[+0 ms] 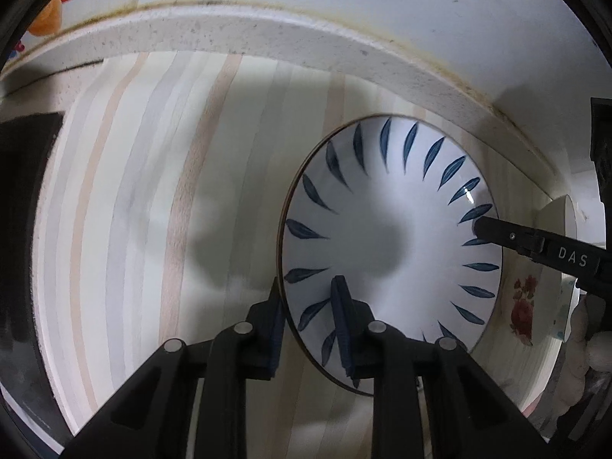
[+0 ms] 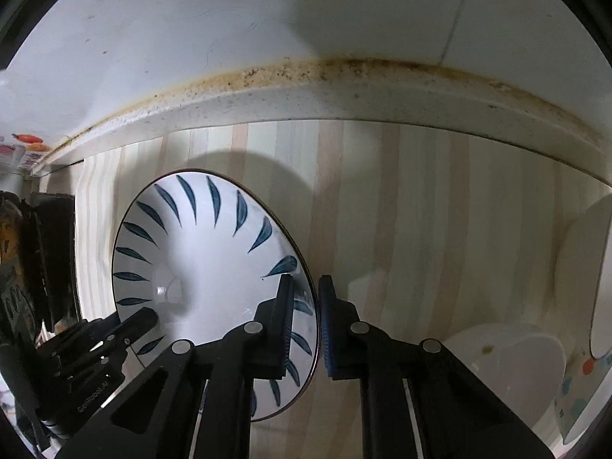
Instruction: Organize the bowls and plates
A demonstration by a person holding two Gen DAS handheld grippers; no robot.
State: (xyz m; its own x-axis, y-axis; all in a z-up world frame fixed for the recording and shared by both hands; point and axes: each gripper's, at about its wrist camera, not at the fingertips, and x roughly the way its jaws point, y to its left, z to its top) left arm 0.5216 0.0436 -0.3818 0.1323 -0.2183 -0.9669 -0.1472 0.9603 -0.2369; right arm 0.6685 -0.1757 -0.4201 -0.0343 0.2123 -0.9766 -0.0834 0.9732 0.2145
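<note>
A white bowl with blue leaf strokes (image 1: 394,229) rests on the striped wooden counter; it also shows in the right wrist view (image 2: 202,267). My left gripper (image 1: 310,329) has its jaws around the bowl's near-left rim, one finger outside and one inside, closed on it. My right gripper (image 2: 306,325) straddles the bowl's right rim the same way; its finger (image 1: 508,235) shows inside the far rim in the left view. The left gripper (image 2: 130,329) shows at the bowl's left edge in the right view.
A white plate with a red rose print (image 1: 531,306) sits right of the bowl. A plain white bowl (image 2: 508,363) and a dotted dish (image 2: 581,382) lie at the right. A stained white backsplash ledge (image 2: 306,95) runs behind. Dark objects (image 2: 46,260) stand at the left.
</note>
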